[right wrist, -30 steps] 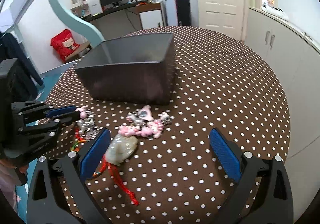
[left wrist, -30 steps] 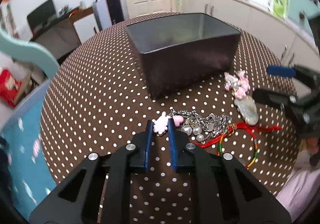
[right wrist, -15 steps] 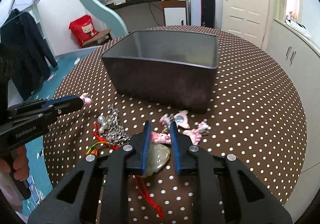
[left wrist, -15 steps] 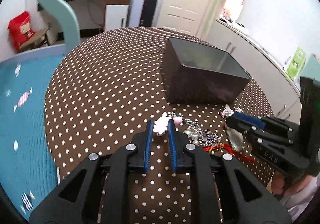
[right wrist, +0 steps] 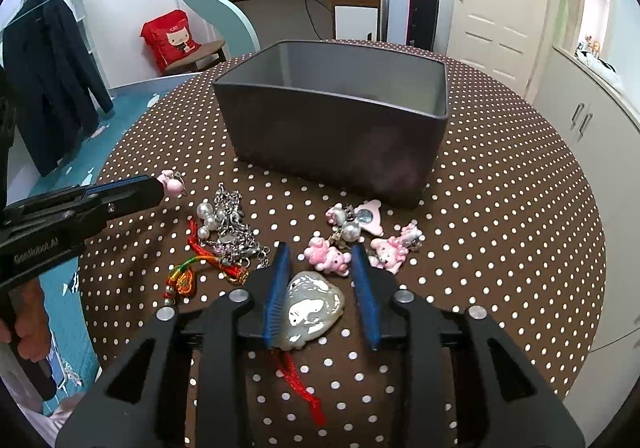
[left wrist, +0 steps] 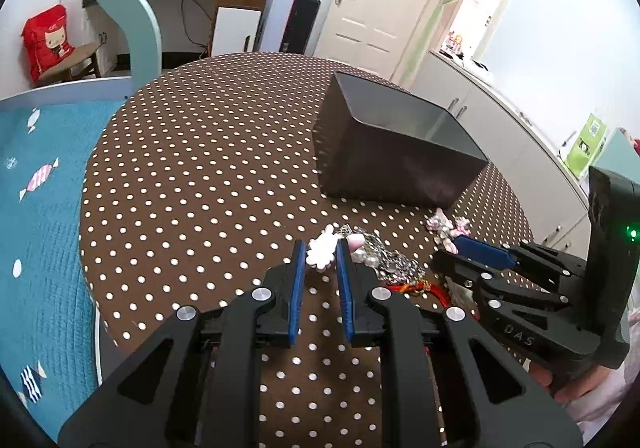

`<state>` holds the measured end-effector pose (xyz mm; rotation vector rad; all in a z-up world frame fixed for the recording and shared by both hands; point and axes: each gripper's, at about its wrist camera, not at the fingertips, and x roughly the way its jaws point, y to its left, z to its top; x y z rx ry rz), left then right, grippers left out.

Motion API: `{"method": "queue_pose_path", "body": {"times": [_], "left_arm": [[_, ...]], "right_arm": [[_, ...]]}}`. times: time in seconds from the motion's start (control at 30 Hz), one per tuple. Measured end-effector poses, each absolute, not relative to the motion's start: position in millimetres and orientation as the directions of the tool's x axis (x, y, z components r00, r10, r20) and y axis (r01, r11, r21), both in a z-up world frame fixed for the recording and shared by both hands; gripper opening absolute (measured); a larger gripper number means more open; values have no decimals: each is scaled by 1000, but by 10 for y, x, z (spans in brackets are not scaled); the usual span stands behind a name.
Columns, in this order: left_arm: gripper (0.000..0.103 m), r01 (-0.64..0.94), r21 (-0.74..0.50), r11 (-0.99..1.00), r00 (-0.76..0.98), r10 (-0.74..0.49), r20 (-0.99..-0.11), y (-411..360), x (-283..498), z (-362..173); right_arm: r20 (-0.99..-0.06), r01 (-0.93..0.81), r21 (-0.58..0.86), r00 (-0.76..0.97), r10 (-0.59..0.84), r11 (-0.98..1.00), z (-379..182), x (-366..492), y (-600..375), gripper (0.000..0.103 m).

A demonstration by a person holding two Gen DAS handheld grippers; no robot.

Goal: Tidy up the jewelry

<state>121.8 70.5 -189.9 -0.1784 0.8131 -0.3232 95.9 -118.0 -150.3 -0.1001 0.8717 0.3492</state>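
My left gripper (left wrist: 321, 252) is shut on a pale pink charm (left wrist: 320, 257), held just left of a tangle of silver chain and pearls (left wrist: 380, 262). From the right wrist view, that left gripper (right wrist: 160, 188) reaches in from the left with the charm (right wrist: 171, 183) at its tip. My right gripper (right wrist: 319, 250) points down at the table and its jaws are opening. A pale jade pendant (right wrist: 312, 306) on a red cord and a pink bear charm (right wrist: 326, 258) lie between them; the right pad is clear of both. A dark grey box (right wrist: 332, 136) stands behind.
More pink charms (right wrist: 394, 248) and a red and multicoloured cord bracelet (right wrist: 188, 276) lie on the round brown polka-dot table (right wrist: 500, 208). The table edge is near on the left, above a teal bed (left wrist: 40, 208). White cabinets (right wrist: 592, 120) stand to the right.
The right jaws went from wide open to nearly shut over the pendant, then spread a little. The left gripper rolled and shifted, still gripping the pink charm.
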Motion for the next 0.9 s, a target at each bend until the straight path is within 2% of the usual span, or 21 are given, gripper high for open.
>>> {"method": "queue_pose_path", "body": {"times": [0.07, 0.13, 0.2, 0.4, 0.67, 0.9], "left_arm": [[15, 225, -276, 934, 641, -356, -681, 668, 1206, -1904], [15, 232, -283, 931, 637, -365, -679, 646, 1190, -1910], [15, 241, -285, 928, 635, -373, -676, 620, 1182, -1907], [15, 260, -293, 920, 637, -392, -664, 556, 1182, -1848], [15, 284, -287, 915, 676, -403, -617, 524, 1243, -1598], [15, 322, -267, 908, 712, -418, -565, 433, 1347, -1302]], "right_arm": [[-763, -340, 43, 596, 250, 939, -1510, 959, -1157, 30], [-764, -330, 49, 596, 248, 943, -1506, 969, -1168, 22], [-768, -317, 94, 580, 271, 944, -1494, 1008, -1211, 22], [-774, -328, 104, 566, 284, 939, -1444, 1029, -1172, 19], [-745, -328, 138, 588, 316, 935, -1226, 1052, -1283, 19], [-684, -338, 225, 613, 396, 914, -907, 1079, -1469, 19]]}}
